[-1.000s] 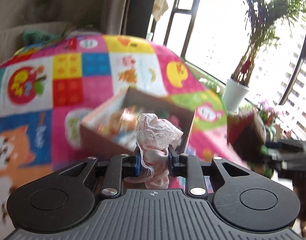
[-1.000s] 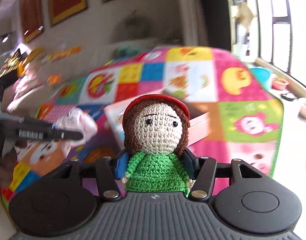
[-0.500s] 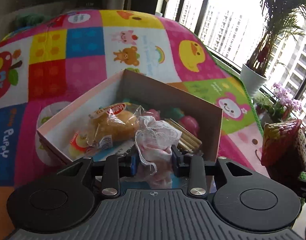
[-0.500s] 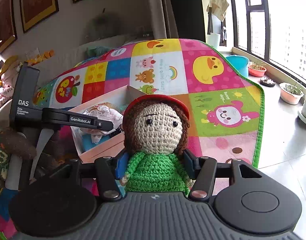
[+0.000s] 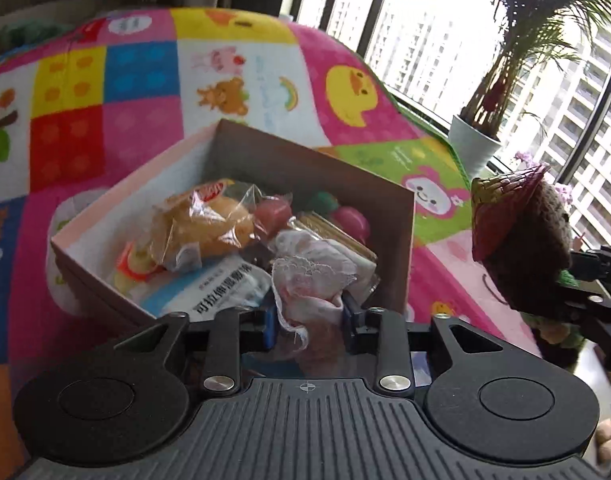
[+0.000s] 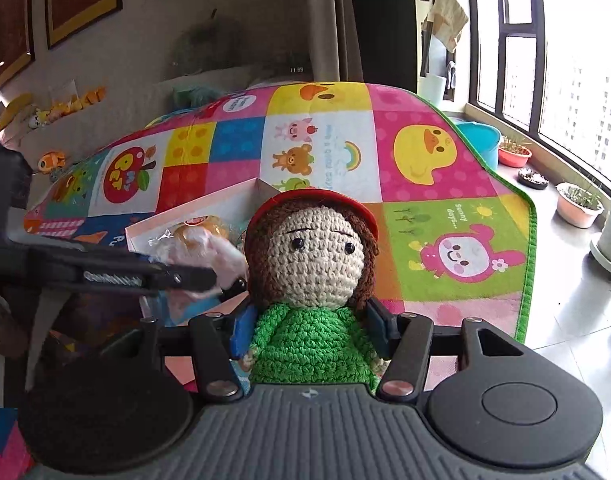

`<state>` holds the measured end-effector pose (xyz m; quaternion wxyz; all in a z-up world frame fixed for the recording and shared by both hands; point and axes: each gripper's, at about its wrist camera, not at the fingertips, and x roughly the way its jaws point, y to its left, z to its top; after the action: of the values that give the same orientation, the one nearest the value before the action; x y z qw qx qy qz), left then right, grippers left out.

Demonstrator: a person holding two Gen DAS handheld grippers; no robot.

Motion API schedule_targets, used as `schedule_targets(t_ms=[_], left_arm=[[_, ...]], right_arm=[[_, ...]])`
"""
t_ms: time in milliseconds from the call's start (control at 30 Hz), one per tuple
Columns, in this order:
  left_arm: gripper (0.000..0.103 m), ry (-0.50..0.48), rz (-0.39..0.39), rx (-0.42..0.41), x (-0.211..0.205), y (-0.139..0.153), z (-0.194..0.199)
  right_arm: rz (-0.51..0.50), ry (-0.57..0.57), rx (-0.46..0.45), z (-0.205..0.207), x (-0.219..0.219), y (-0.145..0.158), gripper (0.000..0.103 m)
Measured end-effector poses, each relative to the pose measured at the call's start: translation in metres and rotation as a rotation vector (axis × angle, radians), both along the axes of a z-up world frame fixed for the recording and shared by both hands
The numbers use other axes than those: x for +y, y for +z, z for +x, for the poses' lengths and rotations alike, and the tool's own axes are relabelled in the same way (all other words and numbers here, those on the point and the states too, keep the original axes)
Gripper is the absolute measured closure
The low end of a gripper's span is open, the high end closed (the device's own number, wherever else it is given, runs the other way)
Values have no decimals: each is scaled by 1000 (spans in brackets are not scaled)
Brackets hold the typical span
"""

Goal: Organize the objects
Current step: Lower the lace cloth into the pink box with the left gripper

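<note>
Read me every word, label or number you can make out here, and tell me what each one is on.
"11:39": clock display on the back wall.
"sunny days...": green square of the play mat.
"MY PET": apple on the mat.
"可拉伸...": white packet in the box; remainder unclear.
Left gripper branding: blurred.
Bread wrapper logo: unreadable.

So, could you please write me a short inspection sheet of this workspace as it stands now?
Surface: colourful play mat on the floor.
Job's things: open box holding wrapped bread and other packets; lace cloth; crochet doll.
Clutter: nothing seen.
Grippers: left hand-held gripper shut on lace cloth over the box; right hand-held gripper shut on crochet doll.
Cables: nothing seen.
Surroundings: potted palm, windows, framed pictures.
</note>
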<state>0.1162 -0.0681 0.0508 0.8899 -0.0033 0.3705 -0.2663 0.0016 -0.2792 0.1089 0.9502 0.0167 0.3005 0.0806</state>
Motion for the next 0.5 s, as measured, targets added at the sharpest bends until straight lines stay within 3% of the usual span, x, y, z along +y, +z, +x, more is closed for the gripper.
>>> schedule_targets(t_ms=[133, 267, 333, 433, 500], left_arm=[[69, -32, 57, -33, -6, -1, -1], [65, -1, 125, -148, -9, 2, -9], [65, 25, 101, -170, -1, 8, -9], [65, 45, -19, -137, 18, 18, -6], [65, 78, -84, -184, 29, 27, -9]], right_arm=[[-11, -1, 7, -1, 0, -2, 47], [4, -31, 22, 0, -5, -7, 47], [11, -29, 20, -2, -8, -8, 47], [4, -26, 22, -3, -9, -11, 47], [6, -33, 23, -3, -11, -13, 47]])
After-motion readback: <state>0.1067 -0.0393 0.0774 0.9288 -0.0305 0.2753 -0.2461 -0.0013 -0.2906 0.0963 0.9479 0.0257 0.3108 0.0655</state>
